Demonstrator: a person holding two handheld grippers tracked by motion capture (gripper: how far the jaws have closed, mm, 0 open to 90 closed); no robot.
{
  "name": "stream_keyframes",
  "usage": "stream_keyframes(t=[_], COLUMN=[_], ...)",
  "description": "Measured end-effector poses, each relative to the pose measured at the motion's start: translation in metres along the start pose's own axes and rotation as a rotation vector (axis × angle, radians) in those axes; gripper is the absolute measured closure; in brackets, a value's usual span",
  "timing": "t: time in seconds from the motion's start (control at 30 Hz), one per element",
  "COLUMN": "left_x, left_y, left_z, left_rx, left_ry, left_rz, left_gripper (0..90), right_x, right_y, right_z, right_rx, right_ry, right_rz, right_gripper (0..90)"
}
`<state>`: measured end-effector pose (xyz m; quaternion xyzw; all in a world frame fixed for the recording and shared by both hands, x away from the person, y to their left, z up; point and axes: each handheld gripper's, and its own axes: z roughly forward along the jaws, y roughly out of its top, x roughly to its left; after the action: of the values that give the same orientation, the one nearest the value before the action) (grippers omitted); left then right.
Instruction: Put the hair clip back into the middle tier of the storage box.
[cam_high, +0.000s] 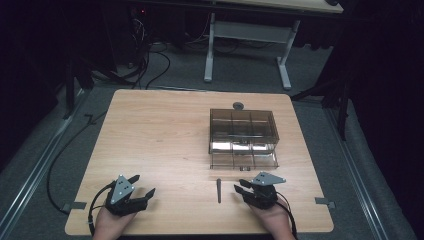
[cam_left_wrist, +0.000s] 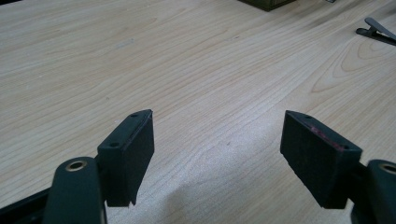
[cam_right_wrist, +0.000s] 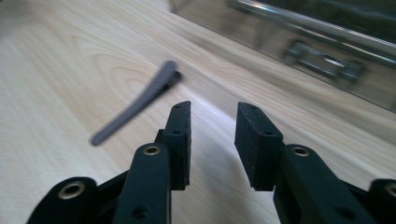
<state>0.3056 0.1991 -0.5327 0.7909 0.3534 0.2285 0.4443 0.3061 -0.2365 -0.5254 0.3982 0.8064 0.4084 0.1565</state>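
Note:
A slim grey hair clip (cam_high: 219, 190) lies flat on the wooden table (cam_high: 160, 130) near its front edge; it also appears as the clip (cam_right_wrist: 140, 100) and, far right, the clip (cam_left_wrist: 376, 29). My right gripper (cam_high: 239, 185) rests just right of it, jaws open with nothing between them (cam_right_wrist: 214, 105). My left gripper (cam_high: 143, 184) sits at the front left, jaws wide open over bare wood (cam_left_wrist: 217, 114). A smoky transparent compartment box (cam_high: 243, 131) stands beyond the clip, its front wall close ahead of the right gripper (cam_right_wrist: 327, 28).
A small dark round object (cam_high: 238, 105) lies just behind the box at the table's far edge. Beyond the table stand a white desk frame (cam_high: 247, 45) and cables on the floor. Bare wood spreads left of the box.

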Motion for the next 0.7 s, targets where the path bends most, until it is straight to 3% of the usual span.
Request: stream_keyframes(t=[0.3,0.4,0.47,0.7], left_x=[0.000,0.000,0.000,0.000], left_y=[0.000,0.000,0.000,0.000], left_z=[0.000,0.000,0.000,0.000], left_rx=[0.000,-0.001,-0.005,0.000], left_ry=[-0.001,-0.001,0.000,0.001], left_rz=[0.000,0.000,-0.001,-0.001], left_gripper=[26.5,26.5,26.5,26.5], right_x=[0.033,0.045,0.052,0.051], right_y=[0.011,0.015,0.016,0.015], right_z=[0.019,0.025,0.030,0.032], right_rx=[0.019,0.025,0.058,0.091], right_ry=[0.106,0.123,0.122,0.120], right_rz=[-0.064,-0.101,-0.123,-0.117], right_gripper=[82.9,89.1,90.0,90.0])
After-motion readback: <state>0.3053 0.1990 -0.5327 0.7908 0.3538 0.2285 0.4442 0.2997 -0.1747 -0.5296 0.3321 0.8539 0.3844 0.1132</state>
